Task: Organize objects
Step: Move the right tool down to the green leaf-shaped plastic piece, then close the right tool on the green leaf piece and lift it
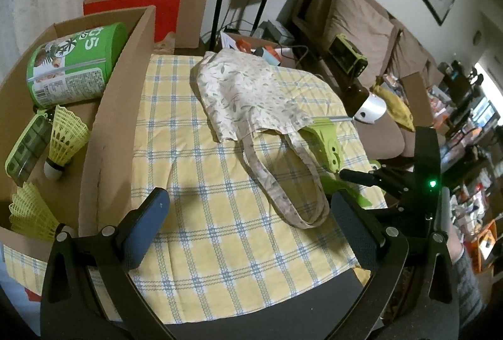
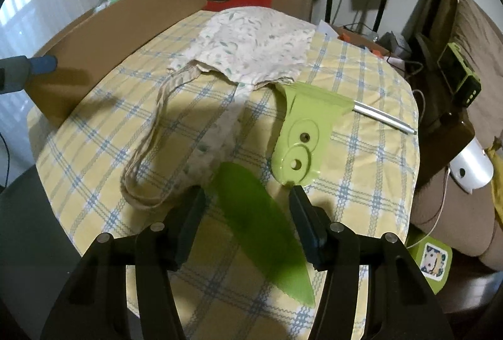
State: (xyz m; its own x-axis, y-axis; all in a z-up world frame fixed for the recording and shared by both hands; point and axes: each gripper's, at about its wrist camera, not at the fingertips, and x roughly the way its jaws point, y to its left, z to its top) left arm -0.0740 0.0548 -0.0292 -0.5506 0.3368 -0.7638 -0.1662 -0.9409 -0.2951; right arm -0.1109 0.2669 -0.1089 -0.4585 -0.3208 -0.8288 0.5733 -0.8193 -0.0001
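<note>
The right gripper point(image 2: 247, 194) points down at a checked tablecloth point(image 2: 361, 183), jaws half apart around a dark green translucent blade point(image 2: 261, 230). The blade lies between the pads with a gap showing on each side, so nothing is clamped. Just past the fingertips, at 1 o'clock, lies a light green plastic bracket point(image 2: 301, 132) with two holes. A metal rod point(image 2: 383, 117) sticks out of it toward 2 o'clock. A floral tote bag point(image 2: 254, 44) is spread at 12 o'clock, its edge over the bracket's far end and its handles trailing toward 10 o'clock.

The left gripper point(image 1: 251, 223) hovers with jaws wide and empty over bare cloth. At its 10 o'clock stands a cardboard box point(image 1: 119, 82) holding a green can point(image 1: 72, 69) on its side. In the box too are two yellow shuttlecocks point(image 1: 64, 139) and a green case point(image 1: 26, 148).
</note>
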